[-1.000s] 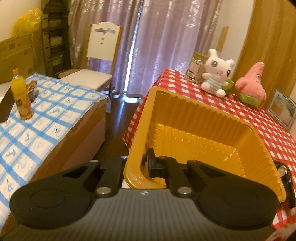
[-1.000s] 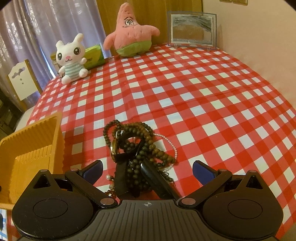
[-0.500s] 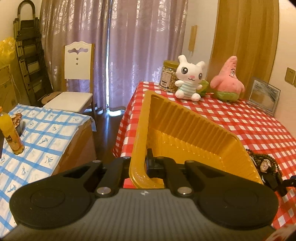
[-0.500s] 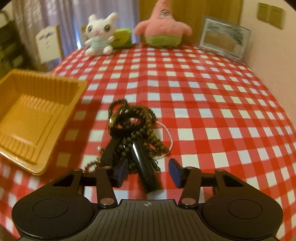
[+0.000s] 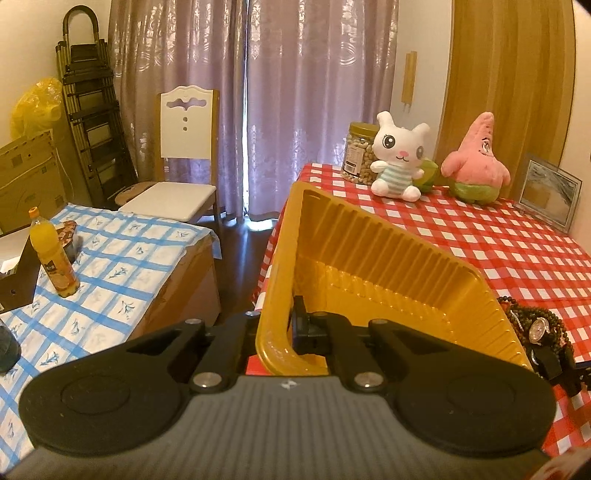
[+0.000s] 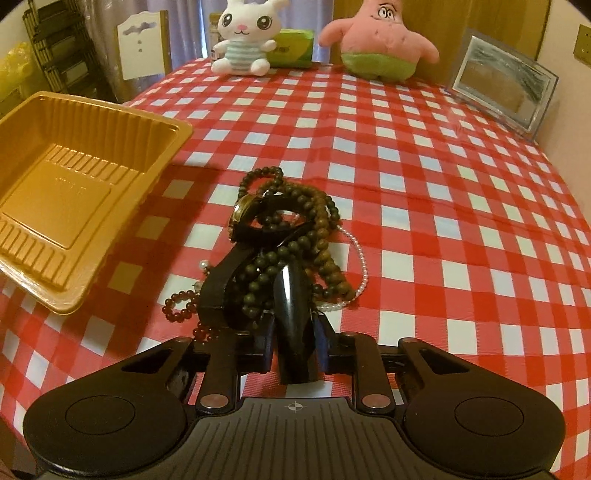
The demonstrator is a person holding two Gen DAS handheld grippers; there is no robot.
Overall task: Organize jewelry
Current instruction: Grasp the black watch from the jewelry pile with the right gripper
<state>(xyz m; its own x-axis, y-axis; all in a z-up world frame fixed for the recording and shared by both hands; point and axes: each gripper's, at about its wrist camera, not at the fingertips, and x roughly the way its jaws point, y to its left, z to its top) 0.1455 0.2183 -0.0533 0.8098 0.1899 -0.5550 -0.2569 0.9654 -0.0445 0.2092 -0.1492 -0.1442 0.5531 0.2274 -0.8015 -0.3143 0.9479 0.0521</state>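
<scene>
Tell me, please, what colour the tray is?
The tray is golden yellow, seen best in the right wrist view.

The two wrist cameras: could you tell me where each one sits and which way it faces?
Left wrist: on the left gripper, shut on the yellow tray rim, facing curtains and chair; its fingers show.
Right wrist: on the right gripper, shut on a black strap of the jewelry pile, facing along the table.
Shared: tray, pile, bunny plush.

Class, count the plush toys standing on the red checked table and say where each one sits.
2: a white bunny at the far edge, left, and a pink starfish to its right, near the picture frame.
</scene>
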